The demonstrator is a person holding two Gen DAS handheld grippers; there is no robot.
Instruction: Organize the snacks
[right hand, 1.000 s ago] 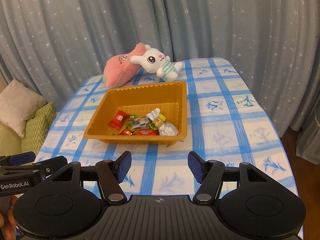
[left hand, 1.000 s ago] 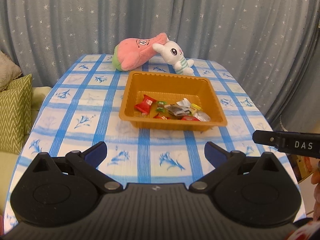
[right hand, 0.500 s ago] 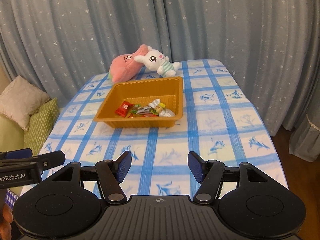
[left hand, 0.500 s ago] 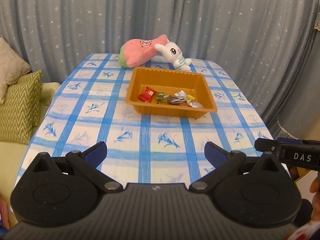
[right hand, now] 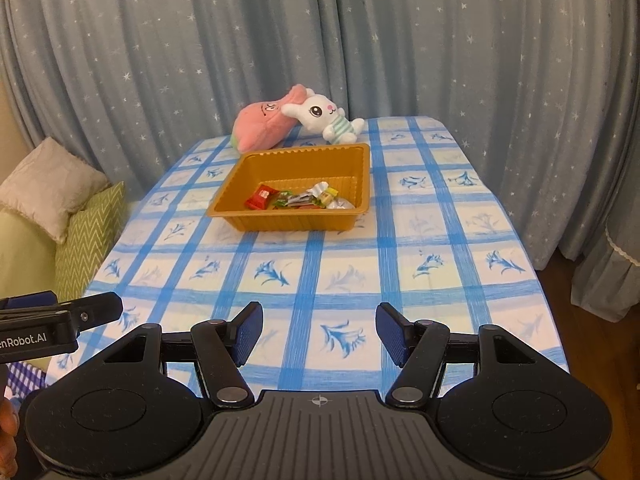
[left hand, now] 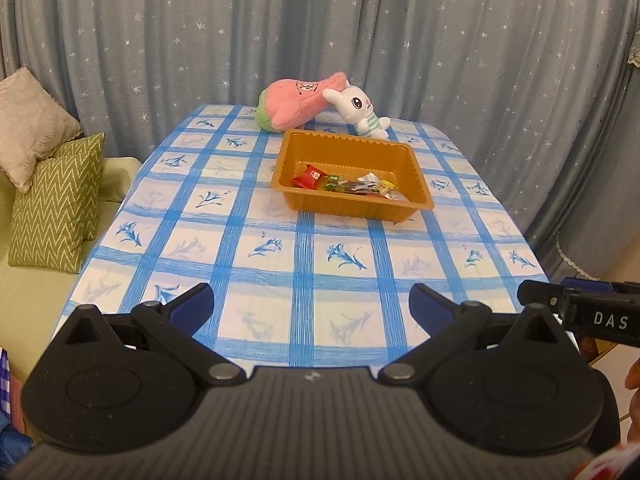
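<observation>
An orange plastic tray [left hand: 408,160] sits on the far half of the table and holds several wrapped snacks [left hand: 344,186], among them a red packet [left hand: 309,176]. The tray [right hand: 360,164] and snacks [right hand: 300,200] also show in the right wrist view. My left gripper [left hand: 311,306] is open and empty, low over the table's near edge, far from the tray. My right gripper [right hand: 319,332] is open and empty, also over the near edge. Each gripper shows at the side of the other's view.
A pink plush [left hand: 296,100] and a white rabbit plush [left hand: 358,110] lie behind the tray at the table's far end. The blue-checked tablecloth [left hand: 280,248] covers the table. Green and beige cushions [left hand: 56,200] lie on a sofa to the left. Curtains hang behind.
Both grippers have pulled back from the tray toward the table's near edge; the tray looks smaller and farther. Both stay open and empty.
</observation>
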